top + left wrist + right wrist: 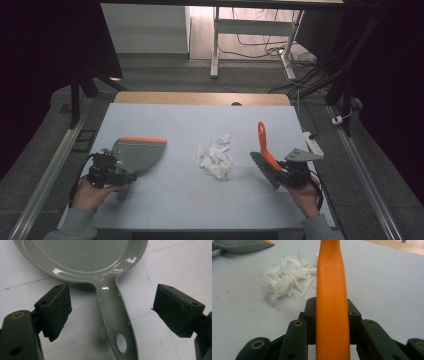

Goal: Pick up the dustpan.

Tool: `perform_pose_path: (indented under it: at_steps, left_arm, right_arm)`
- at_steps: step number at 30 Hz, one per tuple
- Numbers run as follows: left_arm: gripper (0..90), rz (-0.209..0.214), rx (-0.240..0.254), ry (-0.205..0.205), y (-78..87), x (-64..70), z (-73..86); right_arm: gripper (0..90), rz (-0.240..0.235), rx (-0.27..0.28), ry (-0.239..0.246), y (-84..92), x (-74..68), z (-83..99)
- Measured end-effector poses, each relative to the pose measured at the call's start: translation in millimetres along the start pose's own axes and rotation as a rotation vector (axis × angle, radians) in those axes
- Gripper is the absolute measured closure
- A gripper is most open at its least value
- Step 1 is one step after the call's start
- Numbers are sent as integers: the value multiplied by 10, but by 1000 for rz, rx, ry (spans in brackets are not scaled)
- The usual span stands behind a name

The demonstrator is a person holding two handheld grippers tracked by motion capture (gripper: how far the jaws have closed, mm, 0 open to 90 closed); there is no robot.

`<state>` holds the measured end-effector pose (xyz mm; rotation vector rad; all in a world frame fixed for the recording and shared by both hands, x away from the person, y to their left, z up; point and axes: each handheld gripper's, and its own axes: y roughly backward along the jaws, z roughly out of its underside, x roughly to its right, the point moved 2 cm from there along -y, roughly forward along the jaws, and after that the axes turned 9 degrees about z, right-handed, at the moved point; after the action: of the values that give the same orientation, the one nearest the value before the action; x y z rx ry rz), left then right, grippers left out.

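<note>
The grey dustpan [139, 152] lies flat on the table [165, 200], its handle [115, 315] between the left gripper's [112, 310] wide-apart pads, touching neither, while the right gripper [332, 312] is clamped on the brush's [265, 155] orange handle, with paper scraps [216, 157] ahead to its left.

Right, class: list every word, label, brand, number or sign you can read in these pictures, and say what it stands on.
None can be read: no print shows on the grey dustpan, on its handle, on the orange brush handle, on the torn white paper scraps or on the pale table cover.
</note>
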<state>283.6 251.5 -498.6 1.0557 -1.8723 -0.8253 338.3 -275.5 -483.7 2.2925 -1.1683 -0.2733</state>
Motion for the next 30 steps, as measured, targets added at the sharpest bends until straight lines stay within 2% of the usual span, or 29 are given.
perform_pose_path:
  at_steps: [4, 8, 12, 17, 21, 25, 30]
  left_arm:
    - [152, 6, -4, 16, -33, -30, 16]
    - [152, 29, -19, 32, -126, -59, 33]
    - [153, 33, -29, 48, -206, -95, 42]
    - [168, 34, -16, 68, -259, -113, 50]
    - [199, 33, -26, 77, -321, -119, 51]
    - [223, 25, -13, 88, -345, -119, 48]
    - [313, 32, -4, 113, -374, -145, 54]
  right_arm:
    - [698, 2, -5, -1, -6, -1, 7]
    - [698, 3, -10, 1, -13, -2, 13]
    - [698, 4, -12, 2, -16, -5, 14]
    - [698, 6, -13, 4, -21, -4, 18]
    - [698, 8, -17, 4, -26, -5, 23]
    - [698, 8, -17, 4, -27, -5, 23]
    - [698, 10, -18, 5, -28, -2, 25]
